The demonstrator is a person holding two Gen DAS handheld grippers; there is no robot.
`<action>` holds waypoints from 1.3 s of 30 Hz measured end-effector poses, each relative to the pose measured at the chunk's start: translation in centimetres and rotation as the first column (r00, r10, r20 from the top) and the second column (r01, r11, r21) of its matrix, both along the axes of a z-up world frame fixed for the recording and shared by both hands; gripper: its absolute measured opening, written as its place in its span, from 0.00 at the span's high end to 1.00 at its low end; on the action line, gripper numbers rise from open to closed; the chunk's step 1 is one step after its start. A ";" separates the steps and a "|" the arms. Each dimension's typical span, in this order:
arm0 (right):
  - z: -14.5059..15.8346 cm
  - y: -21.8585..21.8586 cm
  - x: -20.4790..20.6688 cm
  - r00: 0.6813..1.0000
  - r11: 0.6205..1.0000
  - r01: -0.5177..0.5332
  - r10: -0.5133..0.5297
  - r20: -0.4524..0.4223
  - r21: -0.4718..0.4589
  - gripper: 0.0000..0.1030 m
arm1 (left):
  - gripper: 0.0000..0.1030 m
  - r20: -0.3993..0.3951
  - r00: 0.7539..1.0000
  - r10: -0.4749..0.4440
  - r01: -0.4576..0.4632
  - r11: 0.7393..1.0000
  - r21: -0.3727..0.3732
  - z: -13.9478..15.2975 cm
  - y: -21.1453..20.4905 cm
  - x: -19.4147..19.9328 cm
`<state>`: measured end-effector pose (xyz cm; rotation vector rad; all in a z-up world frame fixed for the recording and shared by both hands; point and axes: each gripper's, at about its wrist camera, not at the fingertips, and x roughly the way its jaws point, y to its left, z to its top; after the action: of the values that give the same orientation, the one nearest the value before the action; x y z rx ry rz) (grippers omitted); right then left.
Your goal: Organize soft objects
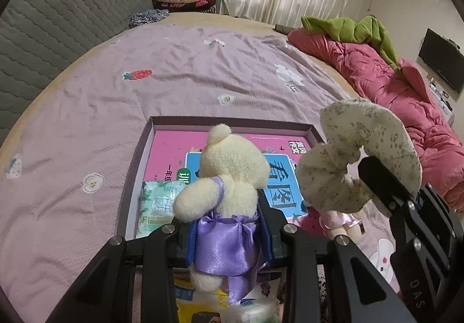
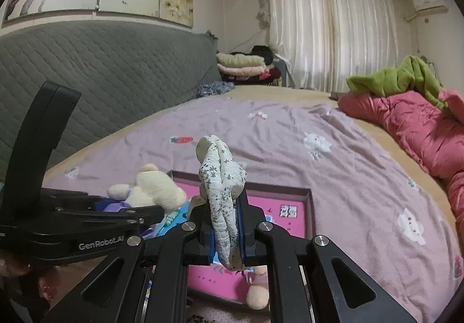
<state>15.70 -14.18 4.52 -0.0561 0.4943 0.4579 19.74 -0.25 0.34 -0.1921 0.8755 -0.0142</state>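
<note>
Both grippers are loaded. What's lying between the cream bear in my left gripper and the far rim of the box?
In the left wrist view, only the pink book on the box floor lies between the cream bear and the box's far rim. No other soft toy shows there.

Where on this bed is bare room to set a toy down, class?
Free: the purple sheet between the grey headboard, the box and the pink quilt. Crowded: the box, where the teddy bear and scrunchie hang.

Two grippers [image 1: 229, 233] [image 2: 226, 233]; two plush bears [image 1: 229, 175] [image 1: 339, 224]; one floral scrunchie [image 1: 356, 160]; one shallow box [image 1: 232, 123]; one pink booklet [image 1: 171, 146]; one tissue packet [image 1: 156, 204]; one pink quilt [image 1: 406, 96]; one green cloth [image 1: 353, 30].
</note>
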 end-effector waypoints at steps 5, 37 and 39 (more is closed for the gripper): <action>-1.1 0.0 0.4 1.000 1.000 0.001 -0.002 -0.025 -0.014 0.89 | 0.67 -0.030 0.999 -0.012 0.012 1.000 -0.011 -1.2 -0.2 0.7; -7.4 -0.3 3.4 0.961 0.998 0.018 -0.032 -0.273 -0.053 0.88 | 0.66 -0.154 0.985 -0.084 0.070 0.993 -0.093 -6.2 -0.8 3.0; -7.6 -0.5 3.6 0.958 0.998 0.032 -0.048 -0.283 -0.060 0.88 | 0.66 -0.158 0.984 -0.085 0.069 0.993 -0.100 -6.4 -0.8 3.0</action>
<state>19.32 -14.70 -3.04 -0.0330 0.7897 0.4143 22.77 -1.02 -6.07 -0.2496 1.0451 -0.1134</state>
